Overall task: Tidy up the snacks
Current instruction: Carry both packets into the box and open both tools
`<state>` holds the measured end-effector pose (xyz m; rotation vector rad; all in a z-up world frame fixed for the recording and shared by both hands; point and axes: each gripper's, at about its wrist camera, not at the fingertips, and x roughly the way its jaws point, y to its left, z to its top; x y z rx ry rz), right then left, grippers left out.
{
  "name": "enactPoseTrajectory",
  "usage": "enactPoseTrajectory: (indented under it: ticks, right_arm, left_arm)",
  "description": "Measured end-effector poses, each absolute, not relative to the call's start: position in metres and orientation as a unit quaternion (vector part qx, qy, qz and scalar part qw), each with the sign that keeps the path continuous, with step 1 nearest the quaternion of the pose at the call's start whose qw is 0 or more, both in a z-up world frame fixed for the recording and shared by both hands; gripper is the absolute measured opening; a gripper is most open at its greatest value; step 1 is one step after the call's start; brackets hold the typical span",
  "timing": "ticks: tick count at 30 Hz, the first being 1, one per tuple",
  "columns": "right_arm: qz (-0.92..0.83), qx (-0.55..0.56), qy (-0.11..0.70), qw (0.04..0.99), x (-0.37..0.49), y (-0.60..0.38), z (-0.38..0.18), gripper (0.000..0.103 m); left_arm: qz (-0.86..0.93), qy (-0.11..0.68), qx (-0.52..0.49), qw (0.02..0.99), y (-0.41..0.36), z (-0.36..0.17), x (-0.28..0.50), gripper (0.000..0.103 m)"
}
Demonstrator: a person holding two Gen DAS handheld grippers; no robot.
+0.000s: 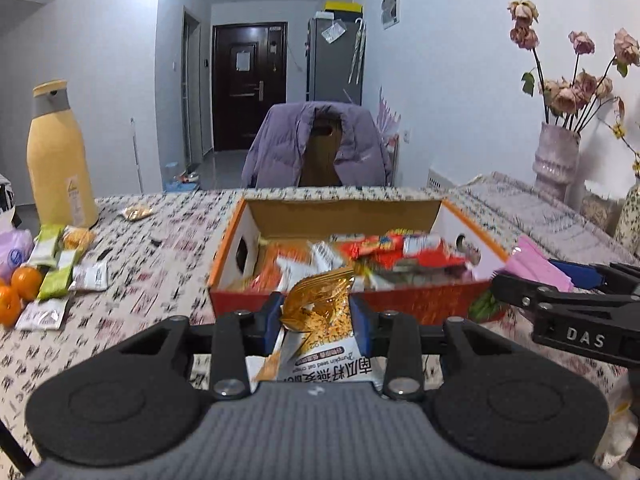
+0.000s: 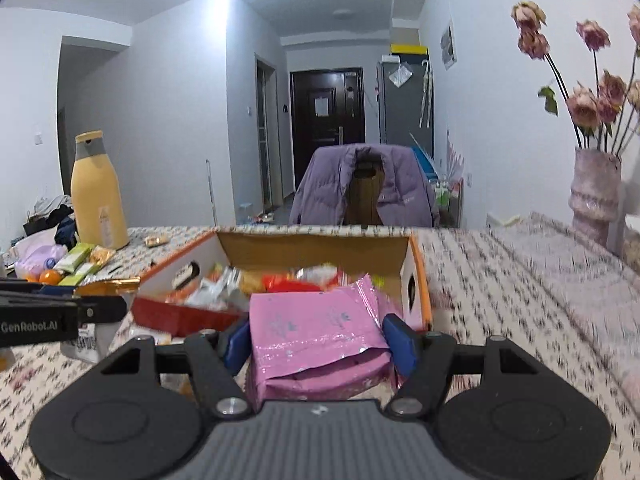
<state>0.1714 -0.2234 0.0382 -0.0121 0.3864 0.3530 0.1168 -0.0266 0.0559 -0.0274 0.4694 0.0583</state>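
Left wrist view: left tongs (image 1: 316,314) clamped on a gold-and-white snack packet (image 1: 320,320), blue pads pressing both its sides; packet sits just in front of the near wall of the open cardboard box (image 1: 436,300), which is on the patterned worktop (image 1: 160,256) and already full of mixed wrappers (image 1: 360,258); right tongs (image 1: 560,280) come in from the right edge with a pink packet (image 1: 532,260) by the box's right corner; loose green and white sachets (image 1: 60,276) plus oranges (image 1: 18,288) lie far left, near a yellow bottle (image 1: 60,160); vase of dried flowers (image 1: 556,160) far right.

Right wrist view: right tongs (image 2: 316,338) gripping the pink packet (image 2: 316,332) across its width, jaws held fairly wide by it; packet hangs at the near right corner of the box (image 2: 420,276), its top over the rim; left tongs (image 2: 96,308) at left edge, gold packet (image 2: 108,286) in them beside the box's left wall; chair with purple jacket (image 2: 332,188) beyond the worktop (image 2: 500,280).
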Motion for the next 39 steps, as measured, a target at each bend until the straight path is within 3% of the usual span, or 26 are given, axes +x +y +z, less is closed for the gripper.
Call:
enactPoseTrajectory:
  ticks: [17,31,33,35,36,38,39]
  right_arm:
    - [0.157,0.005,0.202,0.967,0.275,-0.195,0.056,0.068]
    - [0.138,0.011,0.220,0.966,0.317,-0.192,0.017,0.069]
    - [0.139,0.014,0.220,0.966,0.316,-0.194,0.016,0.074]
    - [0.142,0.018,0.212,0.967,0.312,-0.196,0.017,0.078]
    - [0.143,0.019,0.211,0.967,0.311,-0.198,0.017,0.087]
    - [0.141,0.023,0.207,0.968,0.308,-0.200,0.017,0.102]
    - [0.139,0.025,0.205,0.969,0.307,-0.201,0.018,0.103]
  left_arm:
    - [0.042,0.207,-0.029,0.977,-0.019,0.082,0.212,0.037]
    - [0.060,0.243,-0.051,0.967,0.000,0.031,0.267,0.037]
    - [0.055,0.244,-0.058,0.966,0.003,0.027,0.267,0.040]
    - [0.049,0.243,-0.065,0.967,0.005,0.024,0.267,0.050]
    - [0.046,0.241,-0.067,0.967,0.006,0.023,0.266,0.053]
    - [0.044,0.233,-0.072,0.969,0.007,0.023,0.264,0.076]
    - [0.046,0.225,-0.073,0.970,0.007,0.025,0.261,0.083]
